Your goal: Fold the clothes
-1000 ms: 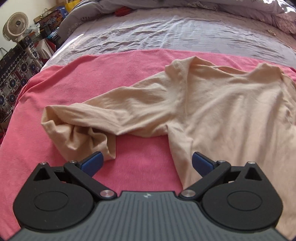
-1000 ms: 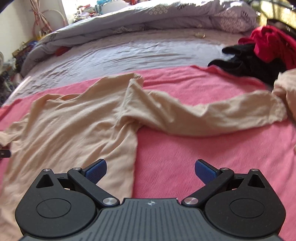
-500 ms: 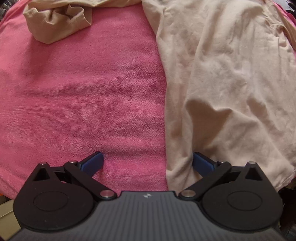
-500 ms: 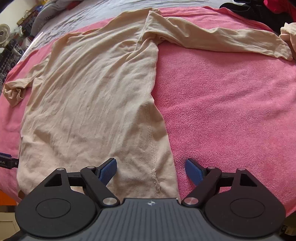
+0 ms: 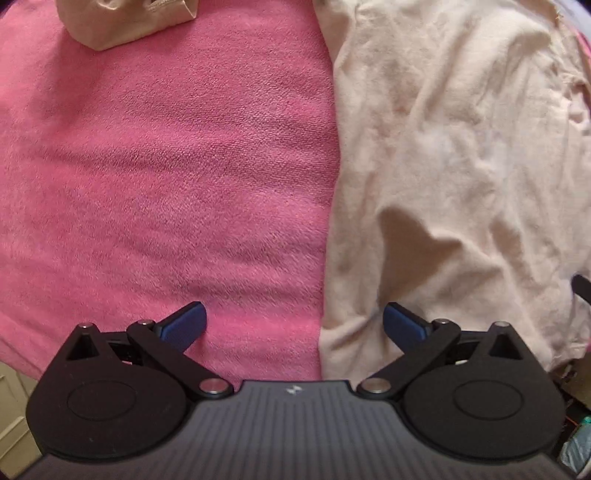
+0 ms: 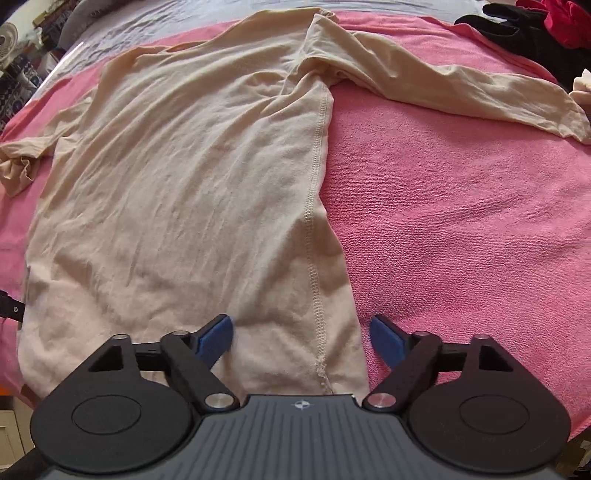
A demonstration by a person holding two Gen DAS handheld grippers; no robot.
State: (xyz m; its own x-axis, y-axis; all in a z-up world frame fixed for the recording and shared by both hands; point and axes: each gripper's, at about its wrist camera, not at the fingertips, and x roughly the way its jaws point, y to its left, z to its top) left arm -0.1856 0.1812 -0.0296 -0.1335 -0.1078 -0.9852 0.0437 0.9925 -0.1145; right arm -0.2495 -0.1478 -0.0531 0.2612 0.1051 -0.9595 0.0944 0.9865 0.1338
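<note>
A beige long-sleeved shirt (image 6: 192, 177) lies spread flat on a pink towel (image 6: 461, 229), both sleeves stretched out to the sides. My right gripper (image 6: 301, 334) is open and straddles the shirt's bottom right corner along the side seam. My left gripper (image 5: 293, 321) is open at the shirt's (image 5: 454, 166) bottom left corner, with the hem edge between its jaws and its right pad over the cloth. The left sleeve cuff (image 5: 129, 18) lies bunched at the top of the left wrist view.
The pink towel (image 5: 166, 166) covers a grey bedsheet (image 6: 155, 22). A black and red pile of clothes (image 6: 535, 29) sits at the far right. The near bed edge is just under both grippers. The left gripper's tip (image 6: 9, 306) shows at the left.
Both grippers tilted down and came in low to the shirt's bottom hem. The right gripper's jaws narrowed slightly around the hem corner. The shirt has not moved.
</note>
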